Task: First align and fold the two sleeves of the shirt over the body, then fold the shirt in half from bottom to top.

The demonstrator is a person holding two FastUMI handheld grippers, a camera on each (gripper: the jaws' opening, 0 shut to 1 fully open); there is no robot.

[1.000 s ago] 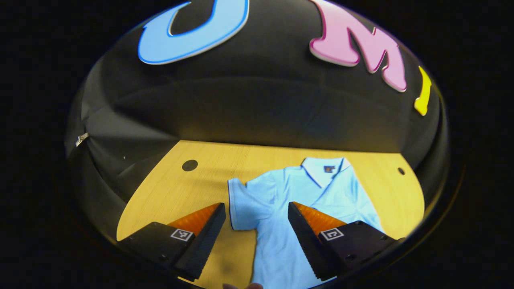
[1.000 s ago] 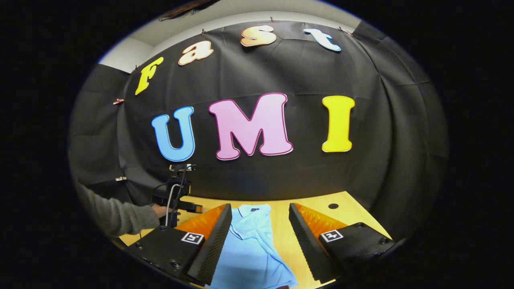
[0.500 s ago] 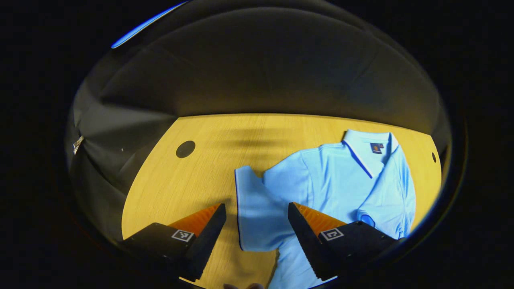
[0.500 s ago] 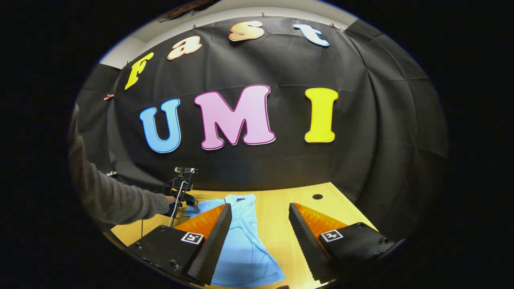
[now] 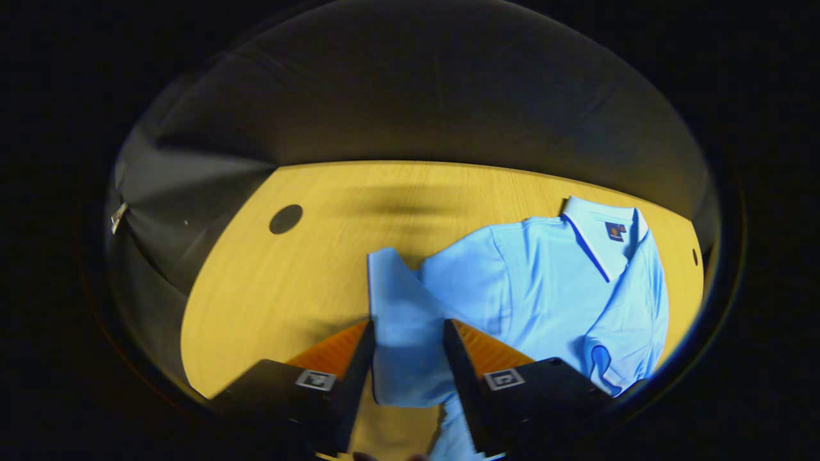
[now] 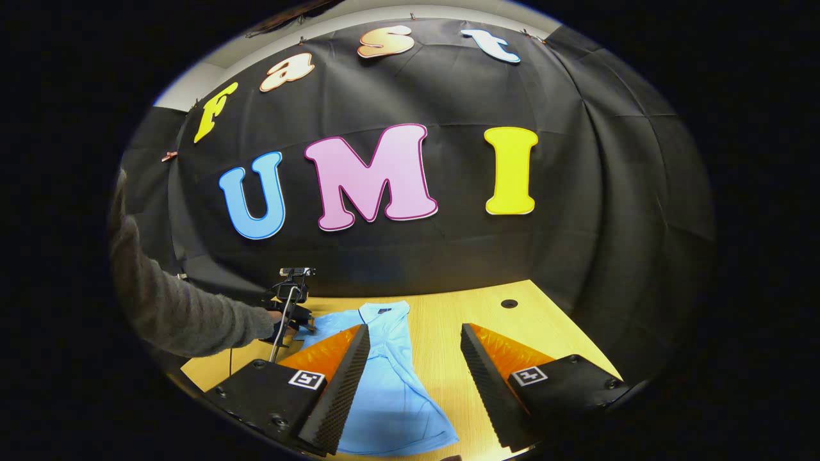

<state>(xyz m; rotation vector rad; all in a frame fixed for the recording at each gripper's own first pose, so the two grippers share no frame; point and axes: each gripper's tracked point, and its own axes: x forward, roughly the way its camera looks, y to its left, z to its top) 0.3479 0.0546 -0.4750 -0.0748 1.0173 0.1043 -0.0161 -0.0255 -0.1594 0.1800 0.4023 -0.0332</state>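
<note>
Both views share shirt [image 5: 532, 282], table [image 5: 275, 288].

Matt cloth shirt [image 5: 544, 282]; wood-grain table [image 5: 282, 288]

Each handheld gripper [image 6: 415, 384] carries black bolted finger blocks with square black-and-white marker tags and ridged sawtooth pads, and the person wears a grey knitted sleeve [image 6: 173, 307].

Black cloth wall [image 6: 576, 256] — yellow wooden table [image 5: 307, 256].
</note>
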